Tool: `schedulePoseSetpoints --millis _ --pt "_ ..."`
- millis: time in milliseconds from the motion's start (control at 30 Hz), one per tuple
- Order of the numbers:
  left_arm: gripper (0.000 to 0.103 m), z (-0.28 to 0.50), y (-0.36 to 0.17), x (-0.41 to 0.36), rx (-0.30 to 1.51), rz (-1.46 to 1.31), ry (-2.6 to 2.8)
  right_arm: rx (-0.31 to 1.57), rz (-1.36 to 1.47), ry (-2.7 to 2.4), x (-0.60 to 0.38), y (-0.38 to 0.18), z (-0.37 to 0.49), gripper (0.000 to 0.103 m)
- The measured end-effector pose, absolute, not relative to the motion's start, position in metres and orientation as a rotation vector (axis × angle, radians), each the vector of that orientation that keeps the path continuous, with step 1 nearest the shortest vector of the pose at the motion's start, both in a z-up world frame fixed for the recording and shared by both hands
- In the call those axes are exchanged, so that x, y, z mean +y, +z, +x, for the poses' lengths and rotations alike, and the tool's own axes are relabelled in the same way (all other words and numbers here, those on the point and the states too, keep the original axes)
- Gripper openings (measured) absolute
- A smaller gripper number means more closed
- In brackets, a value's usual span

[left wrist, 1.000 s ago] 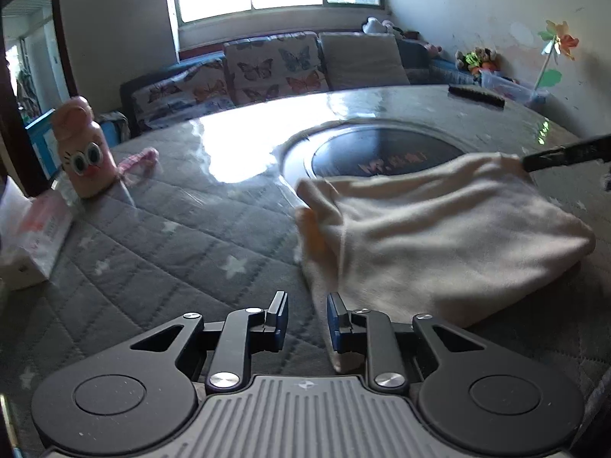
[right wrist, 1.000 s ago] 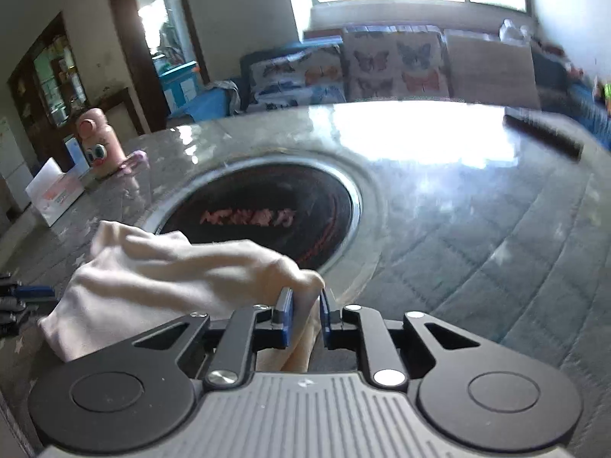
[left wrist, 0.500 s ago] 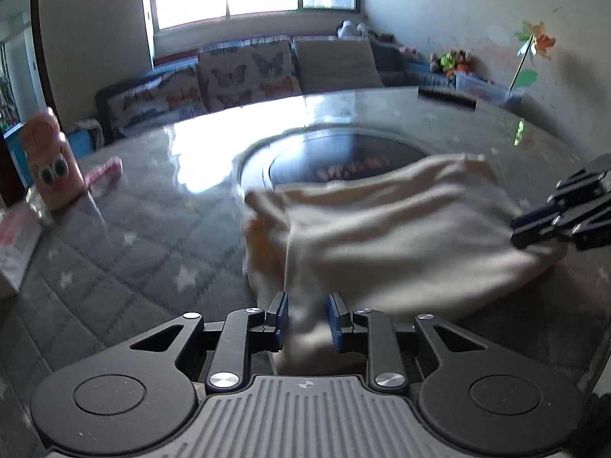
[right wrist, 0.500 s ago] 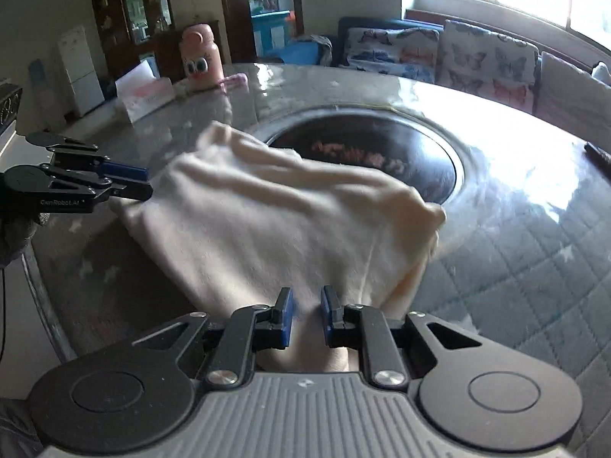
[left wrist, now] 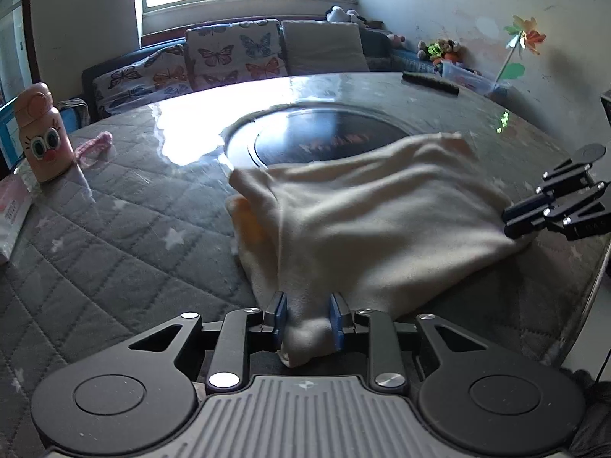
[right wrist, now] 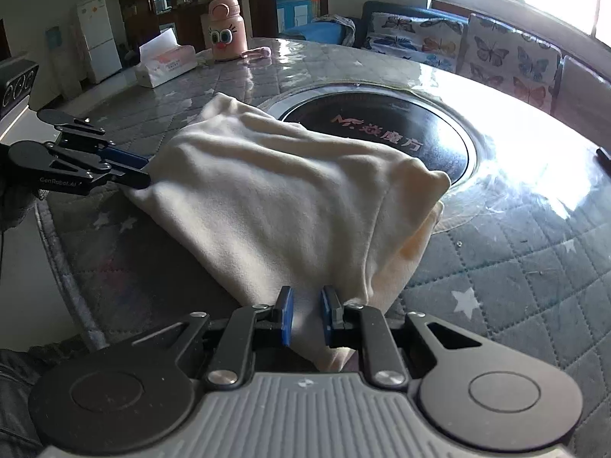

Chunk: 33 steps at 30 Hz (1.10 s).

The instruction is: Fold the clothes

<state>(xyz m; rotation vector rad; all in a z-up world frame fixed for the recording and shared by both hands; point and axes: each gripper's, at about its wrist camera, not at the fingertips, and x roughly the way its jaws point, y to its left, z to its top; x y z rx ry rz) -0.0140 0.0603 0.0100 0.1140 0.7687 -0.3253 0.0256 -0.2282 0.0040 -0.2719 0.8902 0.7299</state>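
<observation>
Spreading across both views, a round table [left wrist: 126, 236] under a grey quilted, star-printed cover, its near edge curving just below both grippers; sitting at the table's centre, a dark round inset plate [right wrist: 397, 133] bearing red lettering. Lying folded between that plate and the near edge, a cream garment [left wrist: 382, 221], its far side overlapping the plate's rim, one folded corner bulging toward the table's middle. Pinching the garment's near corner between blue pads, the left gripper [left wrist: 307, 318], cloth bunching between the closed-in fingers; showing again at the left of the right wrist view [right wrist: 133, 175], fingers pressed onto the cloth's edge. Clamping another corner of the same garment, the right gripper [right wrist: 305, 315], fabric filling the gap between its pads; appearing at the right of the left wrist view [left wrist: 515, 223], tips meeting the cloth near the table's edge. Standing near the table's far left edge, a pink cartoon-faced bottle [right wrist: 225, 30]; resting just beside it, a tissue box [right wrist: 164, 63]; lying near the far right edge, a dark slim object [left wrist: 429, 82], too small for naming.
</observation>
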Motion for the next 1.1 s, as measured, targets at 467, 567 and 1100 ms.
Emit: schedulePoseSetpoints --millis 467,567,1100 --pt "0.028 0.058 0.023 0.048 0.677 0.023 -0.27 0.764 -0.101 0.632 -0.216 0.02 0.099 0.016" --pt "0.028 0.071 0.012 0.049 0.695 0.032 -0.234 0.764 -0.088 0.615 -0.21 0.011 0.114 0.021" --pt "0.027 0.09 0.006 0.026 0.706 0.041 -0.306 0.798 -0.063 0.635 -0.183 -0.002 0.14 0.022"
